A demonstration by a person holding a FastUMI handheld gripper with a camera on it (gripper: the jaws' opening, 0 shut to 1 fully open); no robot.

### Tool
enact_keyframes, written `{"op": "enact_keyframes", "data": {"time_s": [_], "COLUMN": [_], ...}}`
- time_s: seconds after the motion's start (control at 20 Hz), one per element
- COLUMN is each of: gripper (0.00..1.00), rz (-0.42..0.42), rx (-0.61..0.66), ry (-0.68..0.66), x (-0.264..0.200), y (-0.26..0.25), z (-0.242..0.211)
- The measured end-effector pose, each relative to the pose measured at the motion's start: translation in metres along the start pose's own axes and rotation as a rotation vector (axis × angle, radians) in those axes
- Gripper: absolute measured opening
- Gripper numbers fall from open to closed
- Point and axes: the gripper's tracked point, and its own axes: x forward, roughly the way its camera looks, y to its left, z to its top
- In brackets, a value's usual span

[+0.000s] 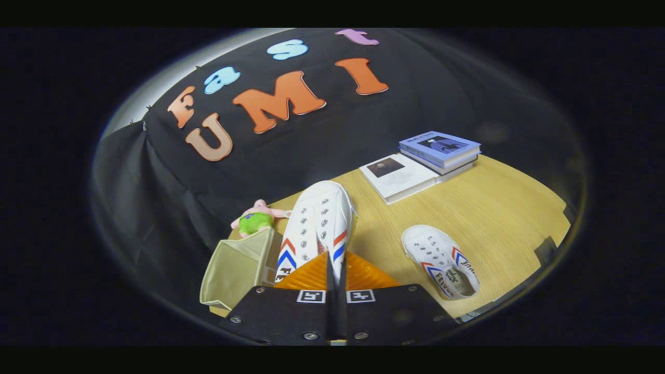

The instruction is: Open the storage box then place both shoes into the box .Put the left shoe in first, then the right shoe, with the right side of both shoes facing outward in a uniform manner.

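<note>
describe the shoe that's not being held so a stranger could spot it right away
Start at the wooden table and find the stack of books near the black cloth wall. Come forward from them to the white shoe lying flat on the bare wood, beside the gripper. Unlike the other shoe, which the shut jaws hold raised next to the beige box, this one lies alone, touching nothing else.

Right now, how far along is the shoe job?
Done: the beige storage box stands open beside the fingers. In hand: the gripper is shut on one white canvas shoe, lifted with its toe pointing away; I can't tell from here whether it is the left one. Left: set it in the box, then the second shoe, which lies on the wooden table.
</note>
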Motion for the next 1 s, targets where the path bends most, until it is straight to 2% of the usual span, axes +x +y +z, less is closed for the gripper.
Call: {"op": "enact_keyframes", "data": {"time_s": [0.2, 0.4, 0.7, 1.0], "gripper": [0.0, 0.0, 0.0, 0.0], "rz": [0.048, 0.102, 0.163, 0.145], "rx": [-0.018, -0.028, -0.086, -0.132], "ry": [-0.028, -0.043, 0.023, 0.065], "x": [-0.004, -0.002, 0.019, 0.043], "y": [0.044, 0.095, 0.16, 0.193], "z": [0.019, 0.018, -0.025, -0.073]}}
